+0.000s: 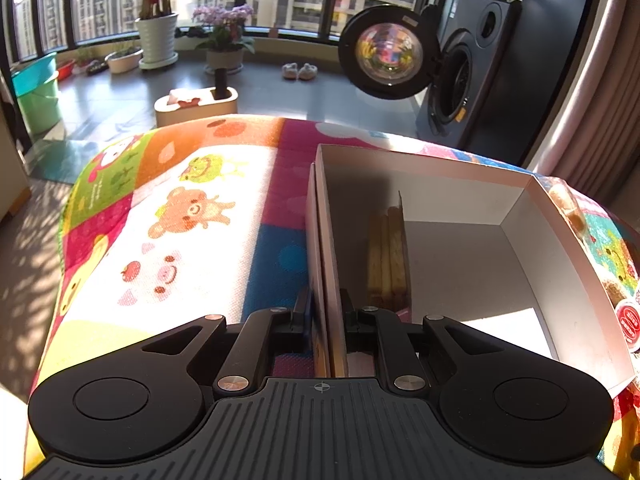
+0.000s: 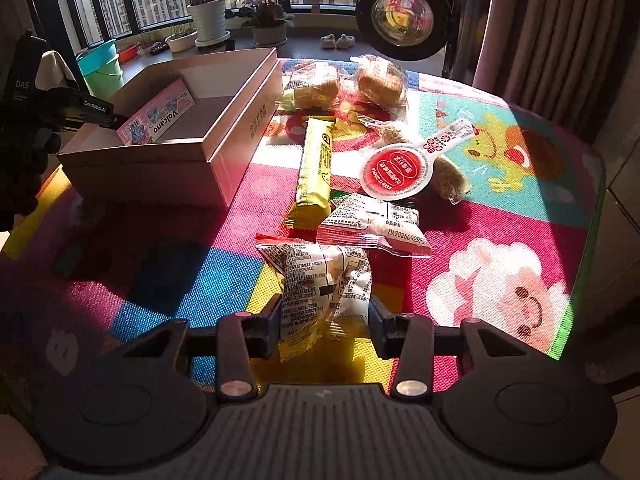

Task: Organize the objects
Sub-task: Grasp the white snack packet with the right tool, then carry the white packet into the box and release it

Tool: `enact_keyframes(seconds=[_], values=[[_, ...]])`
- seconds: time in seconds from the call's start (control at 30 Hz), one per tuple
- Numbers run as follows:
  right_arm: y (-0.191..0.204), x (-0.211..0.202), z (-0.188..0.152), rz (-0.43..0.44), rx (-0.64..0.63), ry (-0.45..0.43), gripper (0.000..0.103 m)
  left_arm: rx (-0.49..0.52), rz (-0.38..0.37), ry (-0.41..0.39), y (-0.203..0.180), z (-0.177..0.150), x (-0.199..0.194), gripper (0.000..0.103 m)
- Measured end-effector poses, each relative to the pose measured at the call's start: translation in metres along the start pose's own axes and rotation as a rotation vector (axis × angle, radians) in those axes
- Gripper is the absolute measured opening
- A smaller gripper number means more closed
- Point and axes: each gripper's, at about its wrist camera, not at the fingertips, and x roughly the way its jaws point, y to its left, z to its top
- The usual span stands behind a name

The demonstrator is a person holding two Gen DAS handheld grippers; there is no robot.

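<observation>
The white printed snack packet [image 2: 324, 284] lies near the front of the surface [image 2: 500, 248], between the parted fingers of the right claw [image 2: 325, 322], which are not yet pressed on it; close gently on its puffy middle, lift clear of the yellow bar [image 2: 315, 172] and other snacks, and carry it to the open cardboard box [image 2: 224, 132]. The left claw [image 1: 325, 316] is clamped on the box's near wall, one finger inside and one outside, steadying it. A bright cartoon mat covers the surface, with a washing machine [image 1: 460, 80], potted plants [image 1: 157, 38] and sunlit windows beyond.
</observation>
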Motion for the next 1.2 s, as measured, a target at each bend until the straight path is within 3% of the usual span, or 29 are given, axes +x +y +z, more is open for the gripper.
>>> enact_keyframes(seconds=[0.23,0.43,0.6,0.77,1.03,1.2], values=[[0.022,-0.041,0.039,0.093,-0.036,-0.156,0.042,-0.001,0.001,-0.007,0.000,-0.001,-0.001,0.014],[0.059,-0.041,0.090,0.212,-0.081,-0.277,0.042,-0.017,-0.013,0.003,0.003,0.001,0.000,0.014],[0.095,-0.010,0.118,0.292,-0.090,-0.318,0.043,-0.028,-0.030,0.021,0.006,0.004,0.002,0.015],[0.122,0.021,0.119,0.336,-0.113,-0.265,0.057,-0.037,-0.032,0.025,0.007,0.004,0.002,0.015],[0.094,0.010,0.089,0.217,-0.104,-0.277,0.071,-0.028,-0.028,0.012,0.007,0.002,0.003,0.015],[0.067,-0.002,0.064,0.064,-0.082,-0.295,0.082,-0.031,-0.025,0.021,0.006,0.000,0.005,0.015]])
